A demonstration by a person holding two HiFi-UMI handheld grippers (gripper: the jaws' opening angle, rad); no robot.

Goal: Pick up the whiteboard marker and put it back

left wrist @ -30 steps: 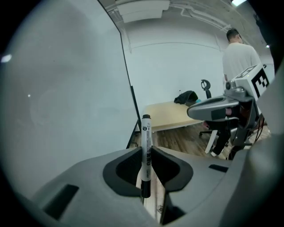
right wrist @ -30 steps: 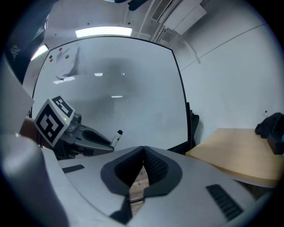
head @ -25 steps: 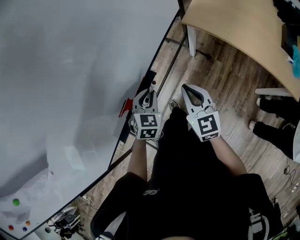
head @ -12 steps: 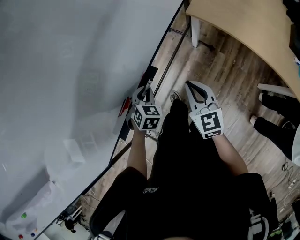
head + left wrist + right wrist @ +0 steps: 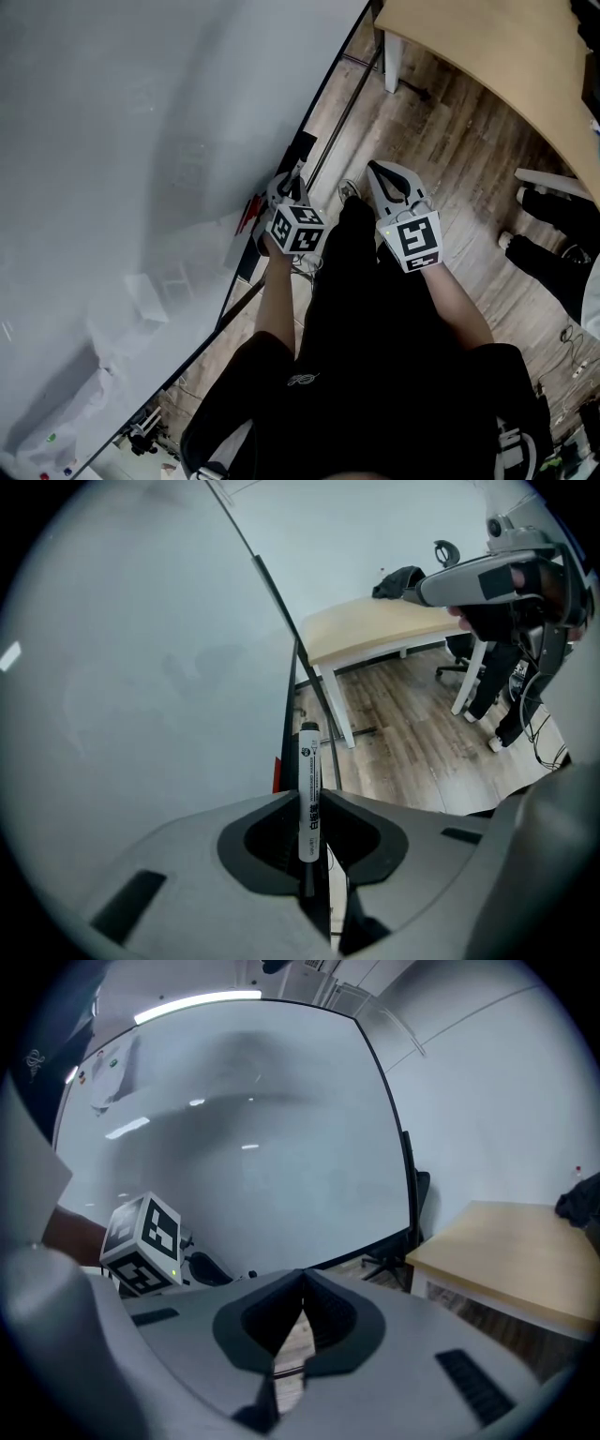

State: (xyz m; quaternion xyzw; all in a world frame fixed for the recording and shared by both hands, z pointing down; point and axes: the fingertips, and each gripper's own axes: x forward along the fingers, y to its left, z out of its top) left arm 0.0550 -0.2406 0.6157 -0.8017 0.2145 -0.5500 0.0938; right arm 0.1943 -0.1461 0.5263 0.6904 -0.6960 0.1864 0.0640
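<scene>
Left gripper view: left claw is closed partway on the marker, pads pressed to the white barrel from both sides. Marker runs along the claw's line, black cap end out front, tail end down in the gap behind the pads. Print on barrel too small to read. Cap end lines up with the black frame of the board; contact with frame can't be told. Small red piece sits at the frame, just left of the marker.

Head view: both claws held out in front of the person's dark clothing. Left claw is close against the board's lower edge. Right claw is beside it, apart from it, over wood floor.

Right gripper view: right claw's tips meet, nothing between them. Left claw's cube shows at lower left, the board fills the background. Tan surface at right, well apart from both claws
</scene>
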